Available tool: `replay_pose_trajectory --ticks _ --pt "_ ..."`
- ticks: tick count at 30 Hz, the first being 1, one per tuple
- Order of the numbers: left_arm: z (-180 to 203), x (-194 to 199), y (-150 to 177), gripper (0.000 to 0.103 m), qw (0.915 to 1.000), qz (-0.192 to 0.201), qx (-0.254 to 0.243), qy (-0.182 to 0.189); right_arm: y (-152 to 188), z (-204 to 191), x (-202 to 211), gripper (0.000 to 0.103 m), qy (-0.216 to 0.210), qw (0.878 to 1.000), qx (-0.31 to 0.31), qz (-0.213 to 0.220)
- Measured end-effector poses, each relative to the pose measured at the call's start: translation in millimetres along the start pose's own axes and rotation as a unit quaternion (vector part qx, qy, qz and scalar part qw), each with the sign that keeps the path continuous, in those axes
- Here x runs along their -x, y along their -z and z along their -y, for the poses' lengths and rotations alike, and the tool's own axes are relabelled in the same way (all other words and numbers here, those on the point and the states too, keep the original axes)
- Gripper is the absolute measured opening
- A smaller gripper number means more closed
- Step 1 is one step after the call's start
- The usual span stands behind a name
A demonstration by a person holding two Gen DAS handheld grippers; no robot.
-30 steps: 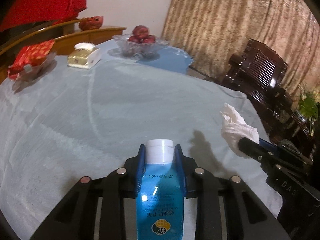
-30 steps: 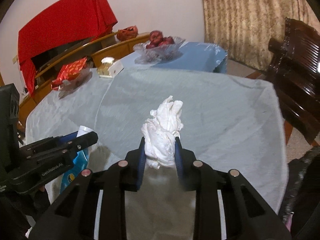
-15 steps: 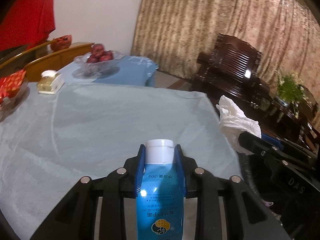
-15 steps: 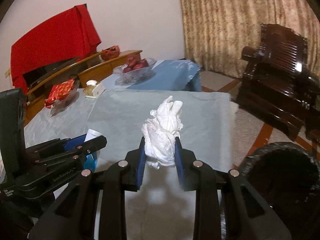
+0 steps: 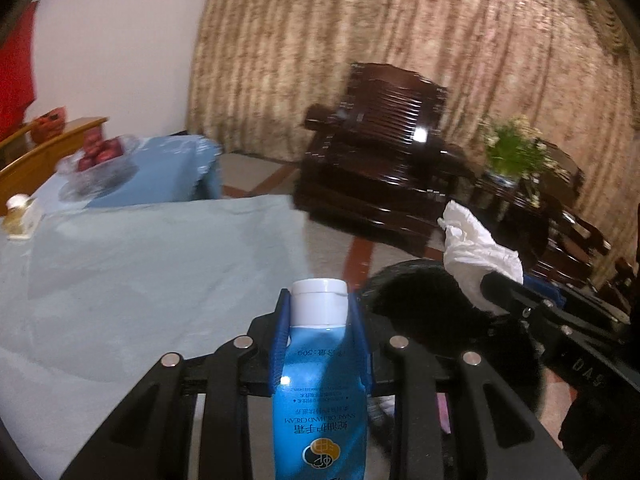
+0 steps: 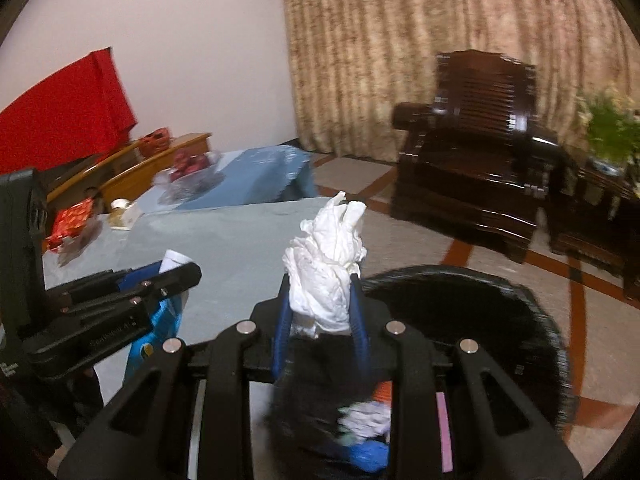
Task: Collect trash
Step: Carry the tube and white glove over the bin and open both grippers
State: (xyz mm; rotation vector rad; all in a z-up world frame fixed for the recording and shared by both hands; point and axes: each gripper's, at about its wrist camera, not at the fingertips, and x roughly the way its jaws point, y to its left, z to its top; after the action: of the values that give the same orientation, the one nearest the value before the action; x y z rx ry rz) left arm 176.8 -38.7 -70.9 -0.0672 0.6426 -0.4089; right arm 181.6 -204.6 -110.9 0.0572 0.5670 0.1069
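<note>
My left gripper [image 5: 319,312] is shut on a blue hand-cream tube [image 5: 320,392] with a white cap, held above the table's right edge. My right gripper [image 6: 320,288] is shut on a crumpled white tissue [image 6: 328,264] and holds it over the near rim of a black trash bin [image 6: 520,308]. The bin holds other trash, including white paper and something blue [image 6: 368,452]. In the left wrist view the bin [image 5: 404,292] lies just right of the tube, and the right gripper [image 5: 492,284] with the tissue [image 5: 472,256] hangs over it. The left gripper [image 6: 188,276] shows in the right wrist view.
The table with a pale grey-blue cloth [image 5: 140,272] lies to the left, bearing a glass bowl of red fruit [image 5: 100,160], a small cream box [image 5: 18,216] and a red packet [image 6: 72,220]. A dark wooden armchair [image 6: 472,152] and a potted plant [image 5: 512,152] stand beyond the bin.
Both grippers have swung right, off the table, with their loads still held. The black bin has come into full view under the right gripper and beside the left one.
</note>
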Motion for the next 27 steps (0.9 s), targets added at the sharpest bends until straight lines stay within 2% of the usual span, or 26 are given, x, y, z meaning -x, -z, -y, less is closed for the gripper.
replay_pose_trajectory --ticks 7,12,17,23,24,25,27 --pt "63 -30 -12 0.029 0.9981 -0.003 -0.031 0.053 12 52 17 0.026 0.046 0.999 -0.024 0.001" --pt "101 -55 -15 0.029 0.996 -0.006 -0.047 0.076 22 78 18 0.026 0.068 0.997 -0.035 -0.005" --pt "122 -78 -14 0.029 0.9945 -0.016 -0.055 0.087 32 97 15 0.026 0.083 0.995 -0.047 -0.014" --pt "128 -99 -9 0.03 0.9915 -0.038 -0.06 0.109 46 115 2 0.033 0.099 0.993 -0.06 -0.03" --pt "128 -100 -9 0.034 0.9912 -0.04 -0.059 0.112 48 118 0 0.036 0.101 0.992 -0.063 -0.034" --pt "126 -100 -8 0.046 0.991 -0.04 -0.059 0.113 49 120 -1 0.044 0.104 0.992 -0.064 -0.035" --pt "126 -99 -8 0.055 0.9913 -0.038 -0.061 0.11 54 124 -2 0.058 0.112 0.99 -0.072 -0.038"
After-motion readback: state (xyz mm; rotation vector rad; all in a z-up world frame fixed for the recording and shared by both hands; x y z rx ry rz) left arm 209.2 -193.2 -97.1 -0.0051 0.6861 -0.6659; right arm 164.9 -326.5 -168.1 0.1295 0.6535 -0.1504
